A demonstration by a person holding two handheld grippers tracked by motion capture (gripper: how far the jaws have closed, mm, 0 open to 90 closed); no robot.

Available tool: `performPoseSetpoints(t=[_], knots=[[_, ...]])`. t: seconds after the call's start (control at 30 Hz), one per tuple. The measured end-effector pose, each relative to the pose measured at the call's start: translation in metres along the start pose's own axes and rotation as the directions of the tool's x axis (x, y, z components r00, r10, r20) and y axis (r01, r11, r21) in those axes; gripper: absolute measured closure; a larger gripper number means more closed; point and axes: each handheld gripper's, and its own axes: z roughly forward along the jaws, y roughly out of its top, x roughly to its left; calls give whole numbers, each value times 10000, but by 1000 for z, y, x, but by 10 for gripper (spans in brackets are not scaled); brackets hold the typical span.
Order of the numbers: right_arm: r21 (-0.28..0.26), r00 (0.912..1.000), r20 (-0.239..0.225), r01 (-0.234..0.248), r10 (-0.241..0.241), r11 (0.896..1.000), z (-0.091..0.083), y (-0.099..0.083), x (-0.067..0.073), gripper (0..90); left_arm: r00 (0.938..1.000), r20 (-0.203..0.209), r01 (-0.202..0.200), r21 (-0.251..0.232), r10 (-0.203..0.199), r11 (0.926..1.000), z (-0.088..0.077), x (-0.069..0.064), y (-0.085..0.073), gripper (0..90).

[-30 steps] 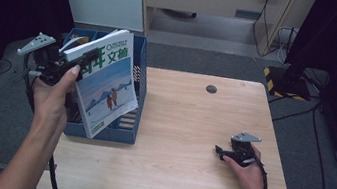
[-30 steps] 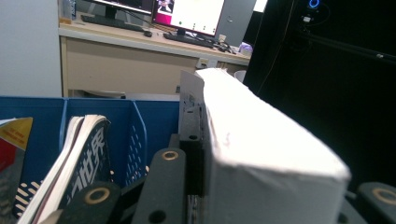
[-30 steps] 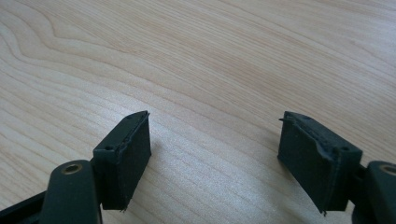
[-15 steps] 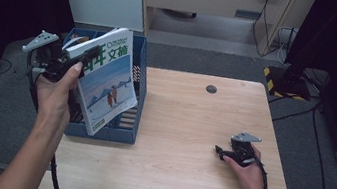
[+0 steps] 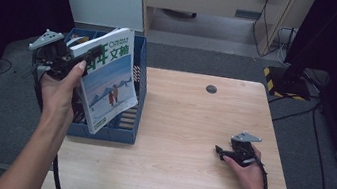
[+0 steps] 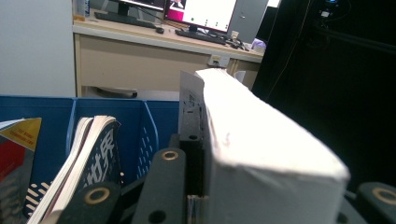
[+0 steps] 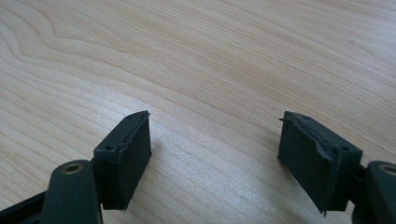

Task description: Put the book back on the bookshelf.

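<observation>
Magazine [image 5: 108, 78] between left gripper [image 5: 92, 55] jaws

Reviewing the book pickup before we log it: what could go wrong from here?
1. The left gripper pinches the thick book near its top edge only; held tilted, it might pivot or slip.
2. The book hangs over the blue file box; its lower corner could catch a divider or the magazines already inside.
3. The right gripper rests open on the table, giving no support.
</observation>
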Motion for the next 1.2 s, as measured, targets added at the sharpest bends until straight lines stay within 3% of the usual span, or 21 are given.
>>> performPoseSetpoints(t=[0.3,1.2], knots=[[14,10000,-15,10,-9,10000,0,0,0,253,9998,-139,164,35,-163,9999,7,2,-2,729],[1,10000,-31,5,-5,10000,-1,0,-1,253,9980,-625,-81,-200,68,9998,18,6,-7,729]])
